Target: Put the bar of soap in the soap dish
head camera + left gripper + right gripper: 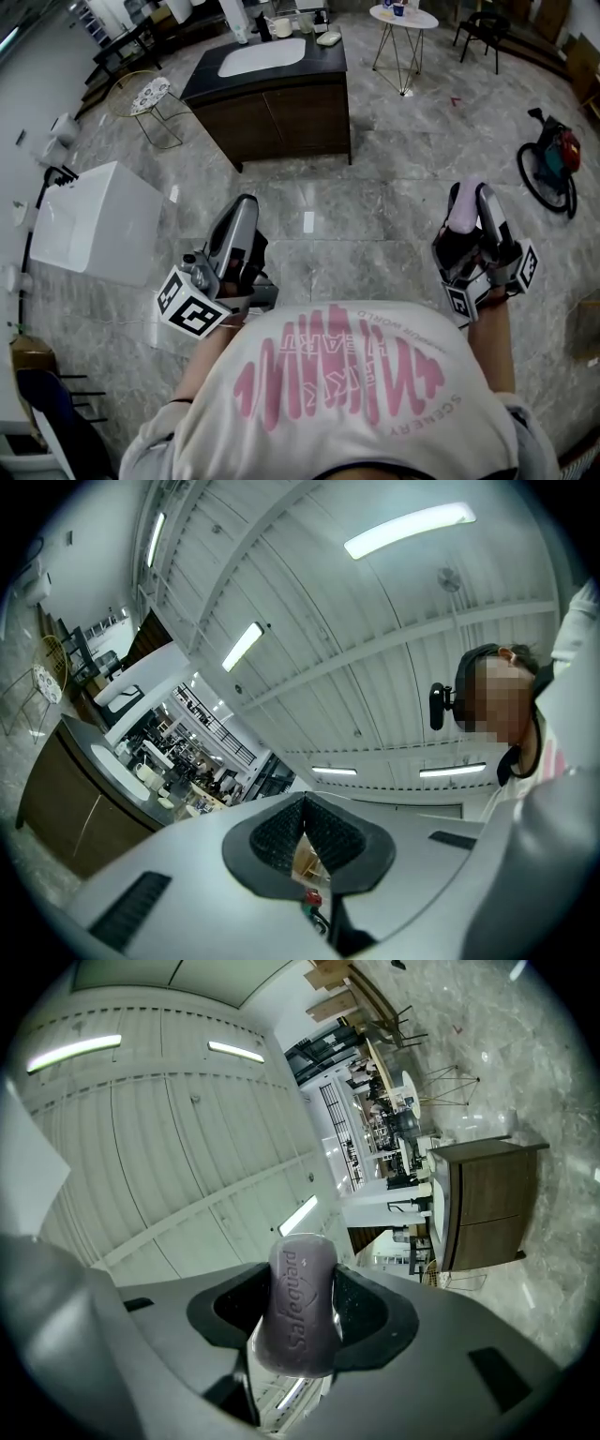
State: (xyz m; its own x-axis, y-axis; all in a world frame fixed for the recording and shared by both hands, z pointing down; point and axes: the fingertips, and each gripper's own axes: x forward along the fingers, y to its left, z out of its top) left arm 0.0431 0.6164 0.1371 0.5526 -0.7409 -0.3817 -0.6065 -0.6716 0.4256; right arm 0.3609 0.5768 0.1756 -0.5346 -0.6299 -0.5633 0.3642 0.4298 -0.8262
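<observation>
The right gripper's (pixel 300 1321) jaws were clamped on the purple bar of soap (pixel 302 1288). It stood on end between the pads, and its top rose above them. The left gripper's (pixel 303 829) jaws were pressed together with nothing between them. Both grippers tilted upward just ahead of the person's shirt (pixel 347 384), over the marble floor (pixel 394 178). The dark tabletop (pixel 323 61) with its white sink (pixel 262 56) stood well apart.
</observation>
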